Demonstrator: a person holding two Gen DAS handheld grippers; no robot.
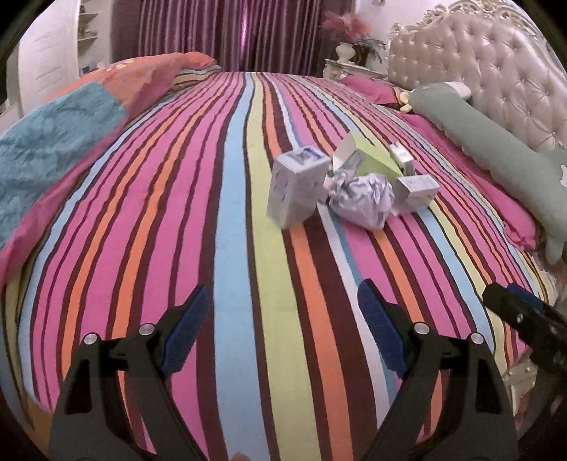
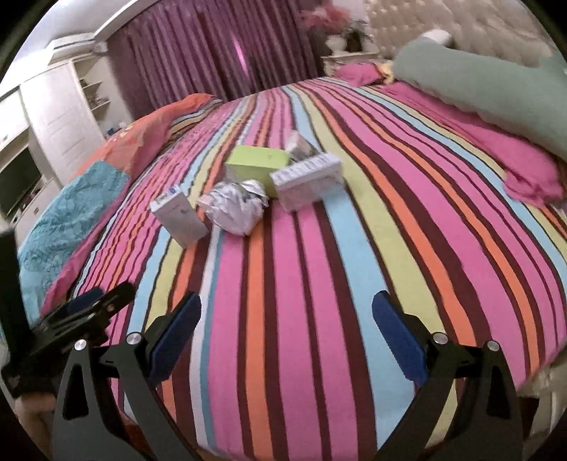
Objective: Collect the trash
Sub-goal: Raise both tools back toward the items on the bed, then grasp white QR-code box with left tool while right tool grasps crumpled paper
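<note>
Trash lies in a cluster on the striped bedspread (image 1: 230,212). A crumpled silvery wrapper (image 1: 361,200) (image 2: 235,207) sits in the middle. A white box (image 1: 294,186) (image 2: 179,216) stands left of it. A lime-green open box (image 1: 368,159) (image 2: 257,161) lies behind. A small white box (image 1: 416,193) (image 2: 308,181) sits to the right, with another small box (image 1: 402,157) behind it. My left gripper (image 1: 283,319) is open and empty, well short of the cluster. My right gripper (image 2: 287,326) is open and empty, also short of it. Each gripper shows at the edge of the other's view.
A folded orange and blue quilt (image 1: 67,134) lies along the bed's left side. A long green bolster (image 1: 496,142) and pink pillows (image 2: 528,177) lie at the tufted headboard (image 1: 496,60). Purple curtains (image 1: 226,32), a white wardrobe (image 2: 60,113) and a nightstand (image 1: 354,67) stand beyond.
</note>
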